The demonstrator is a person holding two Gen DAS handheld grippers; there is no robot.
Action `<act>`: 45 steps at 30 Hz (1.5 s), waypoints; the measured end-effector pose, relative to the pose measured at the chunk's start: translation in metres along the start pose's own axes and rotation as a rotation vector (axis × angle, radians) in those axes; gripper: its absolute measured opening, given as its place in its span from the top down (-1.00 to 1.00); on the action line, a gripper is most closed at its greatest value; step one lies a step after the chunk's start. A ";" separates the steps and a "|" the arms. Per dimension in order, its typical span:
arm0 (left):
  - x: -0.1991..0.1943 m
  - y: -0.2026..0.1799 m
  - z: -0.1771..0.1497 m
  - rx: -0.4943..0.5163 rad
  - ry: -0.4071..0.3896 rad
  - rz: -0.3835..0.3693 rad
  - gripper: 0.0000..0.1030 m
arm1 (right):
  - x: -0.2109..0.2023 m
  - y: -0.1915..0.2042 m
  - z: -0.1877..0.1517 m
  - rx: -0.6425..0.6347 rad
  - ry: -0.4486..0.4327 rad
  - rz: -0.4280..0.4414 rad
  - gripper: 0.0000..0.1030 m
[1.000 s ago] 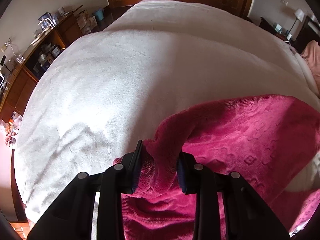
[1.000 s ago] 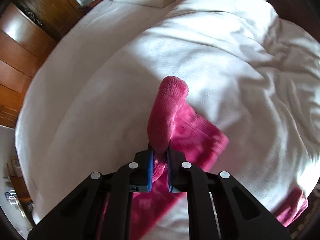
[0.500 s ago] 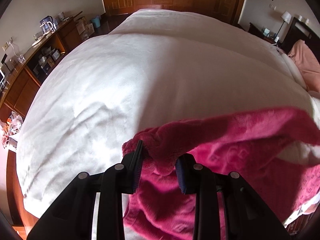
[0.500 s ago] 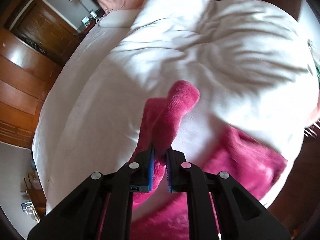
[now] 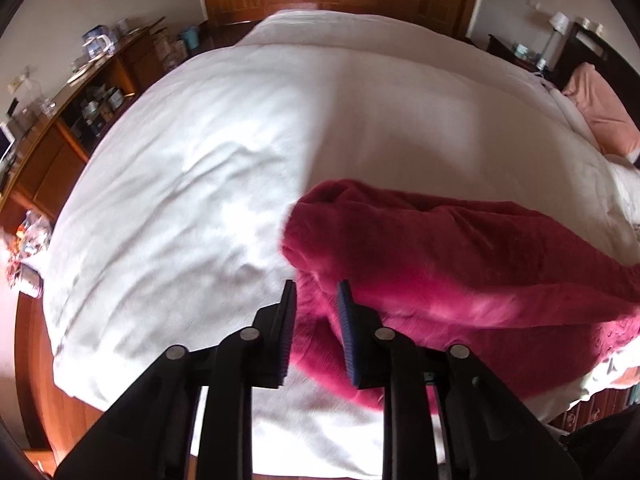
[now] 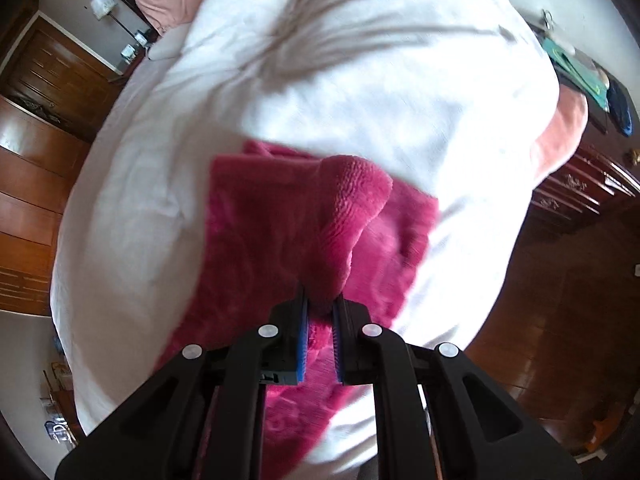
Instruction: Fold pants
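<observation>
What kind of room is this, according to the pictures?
Most likely a bedroom, perhaps in a hotel. A large bed with a white duvet fills the view, a pink pillow lies at its head, and a lamp stands beside it.

A: What does the left gripper (image 5: 316,292) look like?

B: It is matte black plastic. Two flat arms run forward on each side, and each arm has one round silver screw head. The inner faces of the jaws have dark blue ribbed pads (image 5: 347,332).

A: And the right gripper (image 6: 320,306)?

B: The same build: black arms with long cut-out slots near the base, and four silver screw heads in a row. Its pads (image 6: 303,344) are a brighter blue, also ribbed. A small black block with a slot sits under the left-side pad.
</observation>
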State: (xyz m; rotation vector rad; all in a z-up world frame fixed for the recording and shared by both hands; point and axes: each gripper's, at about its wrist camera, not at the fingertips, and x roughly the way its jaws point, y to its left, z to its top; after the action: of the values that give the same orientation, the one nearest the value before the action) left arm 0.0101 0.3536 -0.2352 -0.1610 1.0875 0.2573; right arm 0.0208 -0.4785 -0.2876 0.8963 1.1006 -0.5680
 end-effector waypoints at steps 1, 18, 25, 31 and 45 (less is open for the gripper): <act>-0.004 0.007 -0.008 -0.025 0.003 0.008 0.60 | 0.005 -0.007 -0.003 0.000 0.009 -0.009 0.81; 0.030 0.009 -0.065 -0.554 0.121 -0.148 -0.34 | 0.052 -0.016 -0.004 -0.088 0.084 -0.016 0.81; 0.074 0.035 -0.061 -0.781 0.151 -0.188 -0.31 | 0.054 -0.007 -0.003 -0.109 0.084 -0.029 0.81; 0.079 0.033 -0.053 -0.777 0.164 -0.215 -0.29 | 0.059 -0.007 -0.005 -0.103 0.085 -0.036 0.81; 0.109 0.027 -0.043 -0.804 0.226 -0.277 -0.07 | 0.061 0.004 -0.003 -0.114 0.076 -0.044 0.81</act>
State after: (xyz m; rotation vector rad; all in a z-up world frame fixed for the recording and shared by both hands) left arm 0.0136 0.3829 -0.3518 -1.0719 1.1180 0.4223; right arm 0.0450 -0.4723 -0.3439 0.8017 1.2122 -0.5055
